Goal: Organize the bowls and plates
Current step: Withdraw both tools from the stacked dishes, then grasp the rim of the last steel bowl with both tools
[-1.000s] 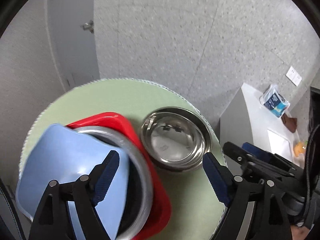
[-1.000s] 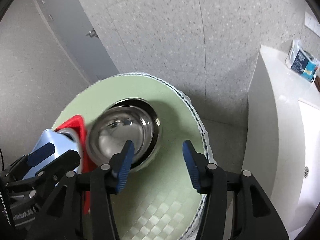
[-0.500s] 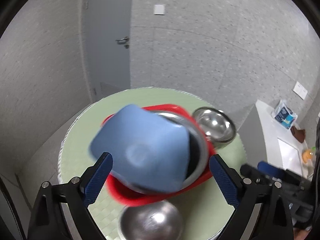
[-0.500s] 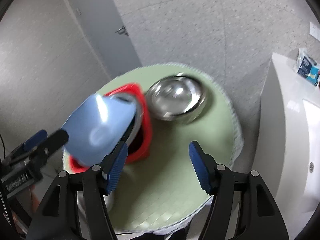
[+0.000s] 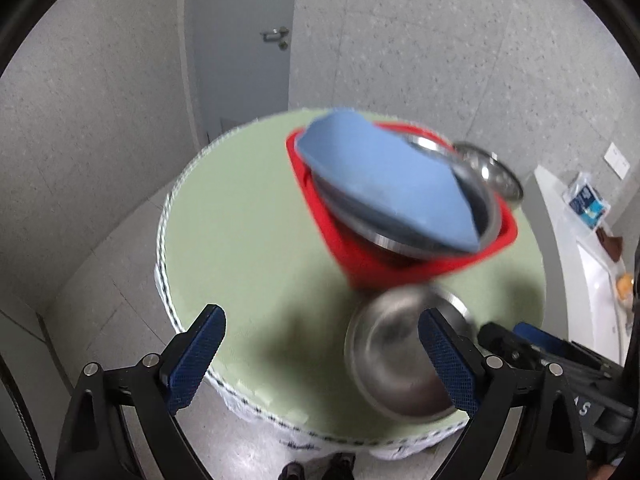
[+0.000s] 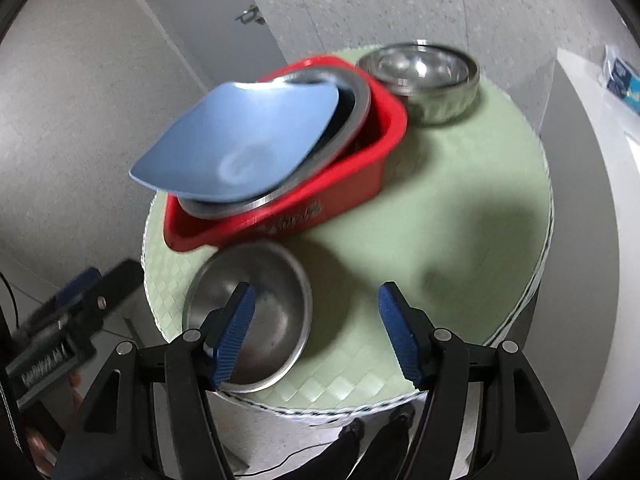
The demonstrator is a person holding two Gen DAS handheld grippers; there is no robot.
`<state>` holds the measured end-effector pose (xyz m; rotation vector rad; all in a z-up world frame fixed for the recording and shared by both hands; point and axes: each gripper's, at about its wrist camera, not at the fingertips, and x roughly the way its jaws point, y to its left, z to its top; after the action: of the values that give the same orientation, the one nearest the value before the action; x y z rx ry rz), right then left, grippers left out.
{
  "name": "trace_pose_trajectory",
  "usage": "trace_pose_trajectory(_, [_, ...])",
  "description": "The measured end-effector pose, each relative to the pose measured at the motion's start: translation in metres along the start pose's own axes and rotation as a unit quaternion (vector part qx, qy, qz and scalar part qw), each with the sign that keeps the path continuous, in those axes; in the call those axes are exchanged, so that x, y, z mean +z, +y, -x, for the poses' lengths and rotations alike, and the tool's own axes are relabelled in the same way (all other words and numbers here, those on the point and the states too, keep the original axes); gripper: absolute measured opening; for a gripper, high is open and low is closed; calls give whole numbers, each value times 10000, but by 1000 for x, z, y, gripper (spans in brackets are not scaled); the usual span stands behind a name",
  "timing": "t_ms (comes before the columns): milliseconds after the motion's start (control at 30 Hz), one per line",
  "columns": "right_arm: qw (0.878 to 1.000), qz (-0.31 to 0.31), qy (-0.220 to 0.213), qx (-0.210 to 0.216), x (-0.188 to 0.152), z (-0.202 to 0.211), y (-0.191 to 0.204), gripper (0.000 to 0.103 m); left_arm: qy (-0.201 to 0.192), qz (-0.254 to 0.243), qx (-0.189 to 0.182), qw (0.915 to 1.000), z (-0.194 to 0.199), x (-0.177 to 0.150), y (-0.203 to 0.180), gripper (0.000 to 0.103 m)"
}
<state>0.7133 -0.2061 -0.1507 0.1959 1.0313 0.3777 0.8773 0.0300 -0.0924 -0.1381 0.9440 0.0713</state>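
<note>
My left claw (image 5: 322, 354) spread wide and empty above green tabletop (image 5: 240, 220), right claw (image 6: 316, 334) likewise apart over near steel bowl (image 6: 256, 304), blue plate (image 6: 244, 144) tilted atop red bin (image 6: 320, 196)

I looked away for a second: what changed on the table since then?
Both claws, left and right, pulled back and up, open and empty. A nearer steel bowl came into view. The blue plate remains on the steel dish in the red tray; far steel bowl unmoved.
</note>
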Motion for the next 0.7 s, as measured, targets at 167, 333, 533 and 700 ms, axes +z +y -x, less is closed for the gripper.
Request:
trace_pose_trajectory(167, [9995, -216, 176, -149, -21, -17, 4, 65, 504, -98, -102, 9986, -21, -13, 6, 85])
trace_pose_trajectory(333, [9983, -464, 345, -26, -31, -32, -1, 61, 830, -121, -277, 9961, -40, -9, 6, 70])
trace_pose_trajectory(533, [9980, -417, 467, 104, -36, -40, 6, 23, 1013, -439, -777, 9908, -55, -2, -10, 20])
trace_pose_trajectory(700, [9987, -283, 425, -84, -40, -35, 12, 15, 914, -757, -897, 9889, -46, 3, -22, 15])
